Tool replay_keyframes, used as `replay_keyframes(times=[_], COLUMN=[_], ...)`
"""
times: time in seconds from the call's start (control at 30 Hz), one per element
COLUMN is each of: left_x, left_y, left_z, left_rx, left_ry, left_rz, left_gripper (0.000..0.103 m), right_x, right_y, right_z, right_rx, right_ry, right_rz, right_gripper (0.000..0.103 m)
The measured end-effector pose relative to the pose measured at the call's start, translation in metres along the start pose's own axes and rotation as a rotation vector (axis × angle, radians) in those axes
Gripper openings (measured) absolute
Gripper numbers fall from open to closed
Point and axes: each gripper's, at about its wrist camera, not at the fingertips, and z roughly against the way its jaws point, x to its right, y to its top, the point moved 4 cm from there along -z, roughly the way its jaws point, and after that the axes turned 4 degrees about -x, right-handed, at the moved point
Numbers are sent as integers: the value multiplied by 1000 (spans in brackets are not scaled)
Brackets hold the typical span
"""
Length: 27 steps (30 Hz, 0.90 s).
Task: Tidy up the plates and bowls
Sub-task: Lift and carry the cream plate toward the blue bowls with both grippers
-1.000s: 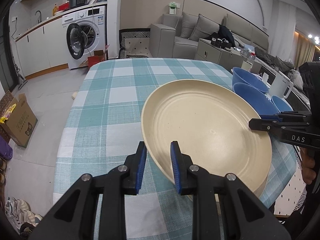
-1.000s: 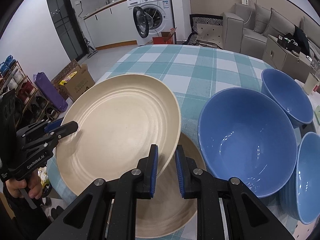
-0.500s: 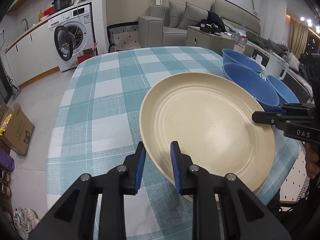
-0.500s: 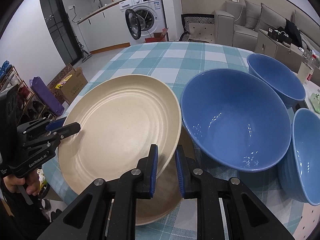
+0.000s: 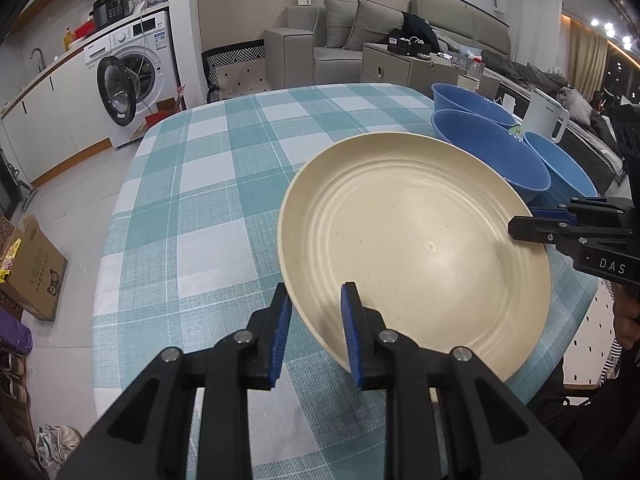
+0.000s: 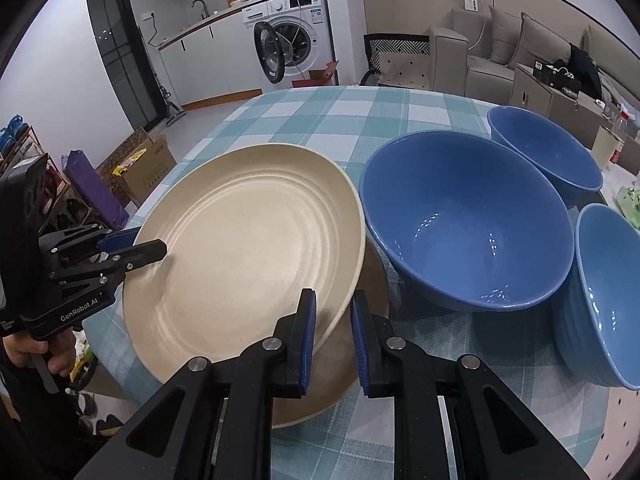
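Note:
A cream plate hangs tilted just above the checked table, held by both grippers at opposite rims. My left gripper is shut on its near-left rim. My right gripper is shut on the rim beside the bowls. Under the held plate a second cream plate lies on the cloth, mostly covered. Three blue bowls stand to the right: a large one touching or nearly touching the held plate, one behind it and one at the table edge.
The teal checked tablecloth stretches left and far of the plates. A white jug stands past the bowls. The near table edge is close. On the floor are a cardboard box and a washing machine.
Both grippers have carried the cream plate a little down and sideways, lower over the second plate and closer to the large blue bowl. Both grips are unchanged.

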Motion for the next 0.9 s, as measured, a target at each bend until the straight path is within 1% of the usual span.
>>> replay_keyframes(times=[0.2,0.43,0.67,0.9], left_x=[1,4,4,6], left_y=[-3,-8,-8,-9], left_z=[1,-2,-4,-10], left_rx=[-13,-29,-36,-53], left_ry=[-20,-23,-24,-26], left_rz=[-10,-20,-25,-34], left_gripper=[22,23,22,23], right_x=[0,1,1,1], right_y=[-6,-8,-10,-13], right_z=[-1,-3,-2,-8], right_rx=[-7,-13,-15,-38], right_ry=[6,20,4,-10], right_rz=[0,1,22,36], right_gripper=[18,18,18,18])
